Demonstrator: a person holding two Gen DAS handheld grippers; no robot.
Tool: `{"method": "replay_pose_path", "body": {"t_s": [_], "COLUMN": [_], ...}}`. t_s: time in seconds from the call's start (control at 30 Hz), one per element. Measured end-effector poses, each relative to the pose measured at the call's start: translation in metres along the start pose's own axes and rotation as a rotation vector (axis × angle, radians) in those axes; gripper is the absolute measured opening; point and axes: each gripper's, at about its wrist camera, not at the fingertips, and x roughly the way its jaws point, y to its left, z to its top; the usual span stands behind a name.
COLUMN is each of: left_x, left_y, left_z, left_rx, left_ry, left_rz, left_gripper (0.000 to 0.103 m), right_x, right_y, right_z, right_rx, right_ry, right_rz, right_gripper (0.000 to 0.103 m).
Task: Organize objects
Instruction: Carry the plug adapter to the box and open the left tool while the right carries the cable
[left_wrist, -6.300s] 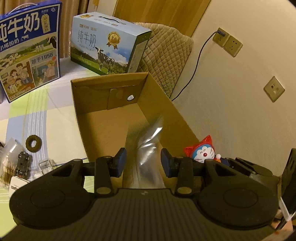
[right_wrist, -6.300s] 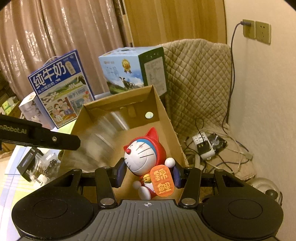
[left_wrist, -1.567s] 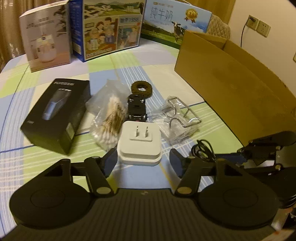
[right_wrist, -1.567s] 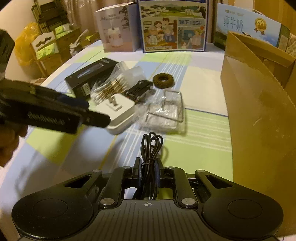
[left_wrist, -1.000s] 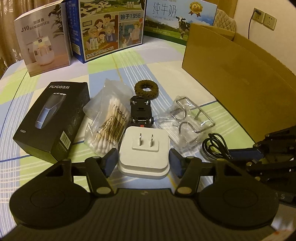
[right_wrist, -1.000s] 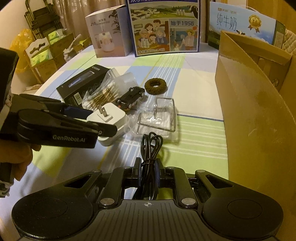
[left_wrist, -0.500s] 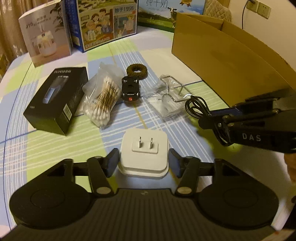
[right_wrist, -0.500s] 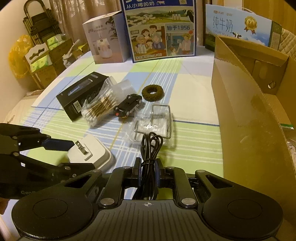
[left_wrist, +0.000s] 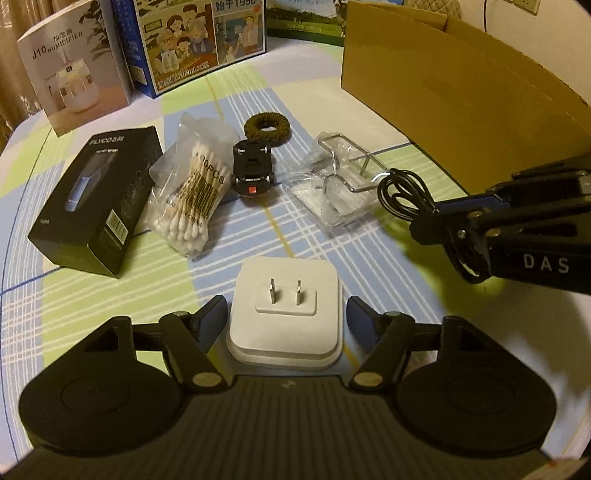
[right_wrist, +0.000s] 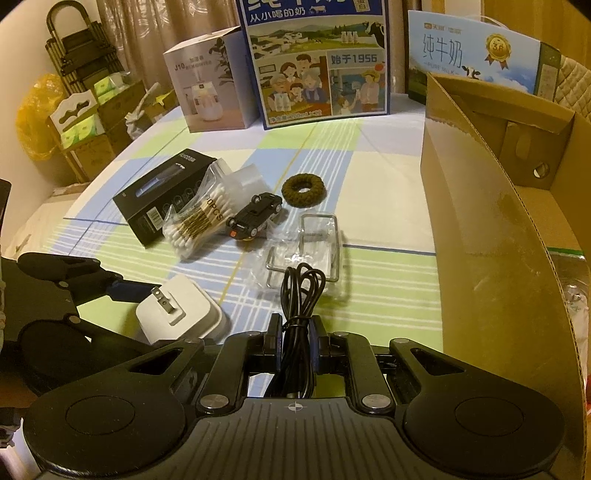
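We find the bench, under a checked cloth, carrying the open cardboard box along its right edge; a clear wrapper shows inside the box in the right wrist view, so we judge the sorting begun but far from finished.

The left hand-held gripper grasps the white plug adapter between its fingers, prongs up, and appears to hold it clear of the cloth near the front edge of the bench. The right hand-held gripper is clenched on the coiled black cable, also raised, just beside the box wall. We judge both items to be on their way to the box.

Left on the bench, towards the middle: the black shaver box, the bag of cotton swabs touching it, the clear packet with a wire rack, the black toy car and the brown ring just behind the car.

Along the far edge stand three cartons: a humidifier box, a blue milk carton and a pale milk carton.

Legible writing: "J10 HUMIDIFIER"; "FLYCO" on the shaver box; "100PCS" on the swabs; "始于1956" and "从小喝的奶" on the blue carton; "纯牛奶 PURE MILK" on the pale one; "DAS" on the right hand-held gripper.
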Motion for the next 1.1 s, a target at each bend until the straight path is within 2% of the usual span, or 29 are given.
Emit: {"method": "replay_pose_path", "body": {"t_s": [0.23, 0.77, 1.1], "left_x": [-0.001, -0.023, -0.06], "left_y": [0.002, 0.007, -0.003], "left_z": [0.001, 0.017, 0.021], "left_rx": [-0.028, -0.089, -0.119], "left_ry": [0.009, -0.072, -0.151], "left_rz": [-0.005, 0.002, 0.008], "left_gripper": [0.061, 0.061, 0.061], "right_x": [-0.001, -0.01, -0.049], "right_y": [0.0, 0.0, 0.004], "right_z": [0.0, 0.004, 0.012], "right_rx": [0.002, 0.003, 0.011], "right_ry": [-0.003, -0.035, -0.15], "right_rz": [0.004, 0.005, 0.01], "right_gripper": [0.011, 0.011, 0.011]}}
